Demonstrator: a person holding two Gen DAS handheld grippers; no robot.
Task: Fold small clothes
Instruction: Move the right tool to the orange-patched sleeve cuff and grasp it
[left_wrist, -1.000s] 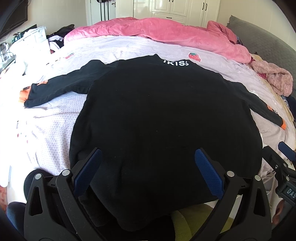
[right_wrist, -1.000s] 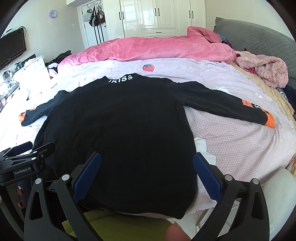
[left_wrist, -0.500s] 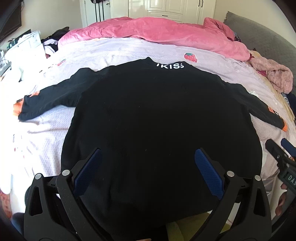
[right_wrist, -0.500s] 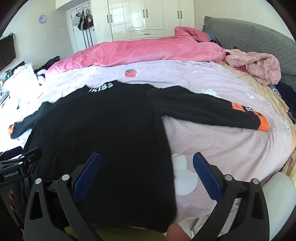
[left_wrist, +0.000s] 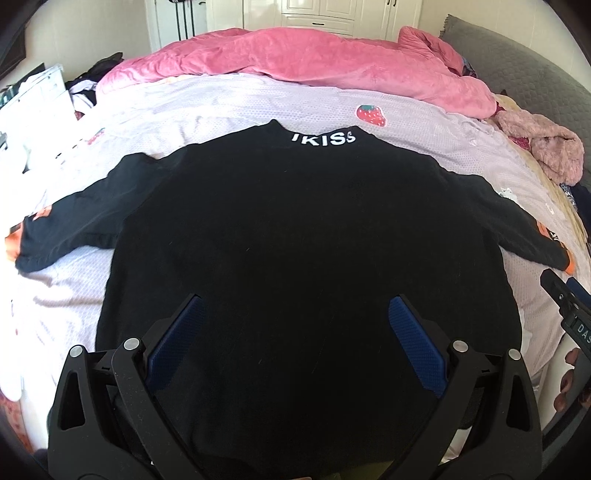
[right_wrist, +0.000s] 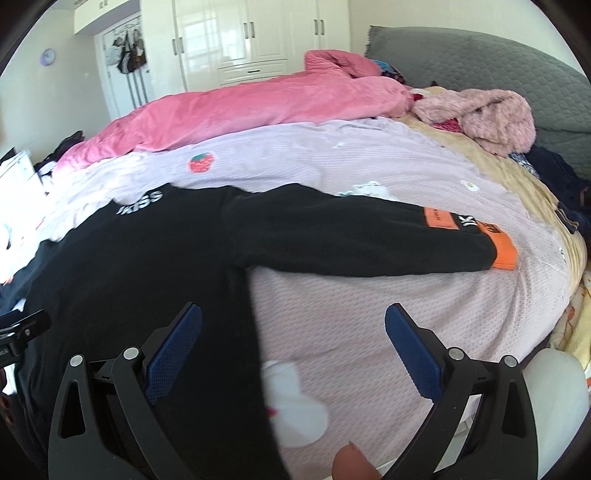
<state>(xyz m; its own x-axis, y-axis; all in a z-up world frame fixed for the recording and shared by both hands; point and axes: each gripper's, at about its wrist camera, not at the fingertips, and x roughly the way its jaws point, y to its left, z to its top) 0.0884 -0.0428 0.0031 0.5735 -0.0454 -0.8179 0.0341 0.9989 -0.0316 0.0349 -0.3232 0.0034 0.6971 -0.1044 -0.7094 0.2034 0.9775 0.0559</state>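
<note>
A black long-sleeved top (left_wrist: 306, 236) with white "IKISS" letters at the collar lies flat on the bed, back up, both sleeves spread out. My left gripper (left_wrist: 295, 317) is open and empty above the top's lower body. My right gripper (right_wrist: 293, 325) is open and empty over the top's right side edge. The top's body (right_wrist: 140, 266) fills the left of the right wrist view. Its right sleeve (right_wrist: 354, 236), with an orange cuff (right_wrist: 502, 254), stretches out ahead. The right gripper also shows at the right edge of the left wrist view (left_wrist: 570, 306).
The bed has a lilac sheet (right_wrist: 369, 314) with a strawberry patch (left_wrist: 371, 113). A pink quilt (left_wrist: 295, 55) lies along the far side. A fluffy pink garment (right_wrist: 487, 114) and dark clothes (right_wrist: 554, 177) lie at the right, by a grey headboard (right_wrist: 480, 66). A small white cloth piece (right_wrist: 291, 402) lies near the right gripper.
The right gripper has swung to the right, from over the top's hem toward its right sleeve. The left gripper has shifted to centre over the top's body.
</note>
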